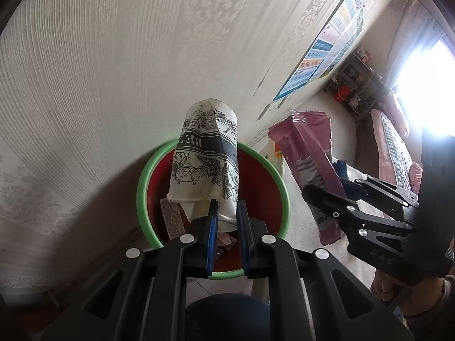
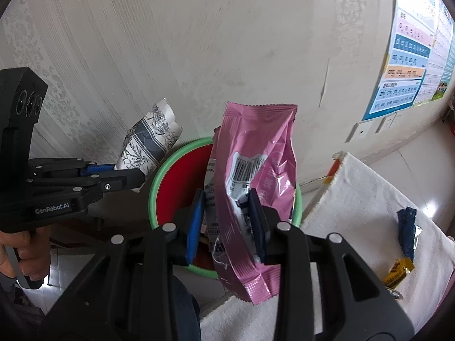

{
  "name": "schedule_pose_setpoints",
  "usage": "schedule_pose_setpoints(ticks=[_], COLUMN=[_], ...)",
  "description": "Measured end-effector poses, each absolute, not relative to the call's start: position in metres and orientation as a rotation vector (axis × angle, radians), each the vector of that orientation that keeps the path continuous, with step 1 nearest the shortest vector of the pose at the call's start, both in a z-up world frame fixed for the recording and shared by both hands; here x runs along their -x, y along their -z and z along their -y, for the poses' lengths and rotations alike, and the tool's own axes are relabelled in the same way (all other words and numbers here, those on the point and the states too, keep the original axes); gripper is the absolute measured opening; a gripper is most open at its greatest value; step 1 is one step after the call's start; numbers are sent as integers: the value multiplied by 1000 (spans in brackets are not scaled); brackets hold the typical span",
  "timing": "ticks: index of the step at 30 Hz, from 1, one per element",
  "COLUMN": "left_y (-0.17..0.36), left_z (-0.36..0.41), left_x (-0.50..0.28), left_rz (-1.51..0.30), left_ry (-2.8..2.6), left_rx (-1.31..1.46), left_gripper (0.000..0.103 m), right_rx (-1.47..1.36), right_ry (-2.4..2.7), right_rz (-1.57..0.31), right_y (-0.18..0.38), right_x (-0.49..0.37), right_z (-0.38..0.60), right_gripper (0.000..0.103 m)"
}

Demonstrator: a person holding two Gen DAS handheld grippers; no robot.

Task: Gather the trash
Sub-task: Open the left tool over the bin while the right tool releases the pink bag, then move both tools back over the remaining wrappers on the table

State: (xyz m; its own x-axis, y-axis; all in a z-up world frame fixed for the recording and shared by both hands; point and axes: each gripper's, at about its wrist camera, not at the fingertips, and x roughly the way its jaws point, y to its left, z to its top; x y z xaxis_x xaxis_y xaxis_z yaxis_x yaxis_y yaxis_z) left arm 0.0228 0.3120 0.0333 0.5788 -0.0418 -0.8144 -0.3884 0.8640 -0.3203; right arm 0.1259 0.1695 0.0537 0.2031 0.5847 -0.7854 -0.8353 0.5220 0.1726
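Evidently, the left gripper (image 1: 227, 221) clamped a crushed floral paper cup (image 1: 204, 153) and the right gripper (image 2: 227, 221) a pink foil wrapper (image 2: 253, 187) over the green-rimmed red bin (image 1: 142, 193), positioned for dropping.

A lived-in room of a home; patterned wallpaper (image 1: 119, 65) covers the wall; a children's learning poster (image 2: 403, 65) hangs far right; a cluttered shelf (image 1: 358, 85) stands far right by a bright window (image 1: 426, 76); a white cloth (image 2: 369, 204) with wrappers lies near right.
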Motion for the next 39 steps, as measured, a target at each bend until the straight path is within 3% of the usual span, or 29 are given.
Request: schedule_pose_setpoints(ticks=[19, 20, 21, 22, 23, 27, 31, 39], left_y=[-33, -34, -34, -35, -37, -40, -44, -52], left_z=[-329, -329, -331, -333, -335, -341, -336, -299], left_x=[-36, -36, -31, -27, -24, -15, -15, -15], left_rz=[-906, -901, -897, -882, -867, -852, -854, -858], left_ry=[-194, -197, -207, -225, -240, -275, -277, -236], left_rx=[552, 556, 563, 572, 578, 608, 593, 556], left_gripper=[13, 20, 48, 69, 74, 84, 93, 95], right_rx=[353, 356, 359, 357, 350, 357, 347, 309], right_ry=[-1001, -1002, -997, -984, -978, -961, -945, -885], right_rz=[-957, -954, -957, -964, -963, -989, -999, -986], right_y=[-35, -35, -35, -33, -32, -24, -24, -35], right_x=[-131, -130, -130, -130, -129, -126, -121, -118], right_z=[-185, -185, -185, -184, -181, -173, -157, -103], right_gripper=[32, 47, 61, 84, 88, 97, 98, 98])
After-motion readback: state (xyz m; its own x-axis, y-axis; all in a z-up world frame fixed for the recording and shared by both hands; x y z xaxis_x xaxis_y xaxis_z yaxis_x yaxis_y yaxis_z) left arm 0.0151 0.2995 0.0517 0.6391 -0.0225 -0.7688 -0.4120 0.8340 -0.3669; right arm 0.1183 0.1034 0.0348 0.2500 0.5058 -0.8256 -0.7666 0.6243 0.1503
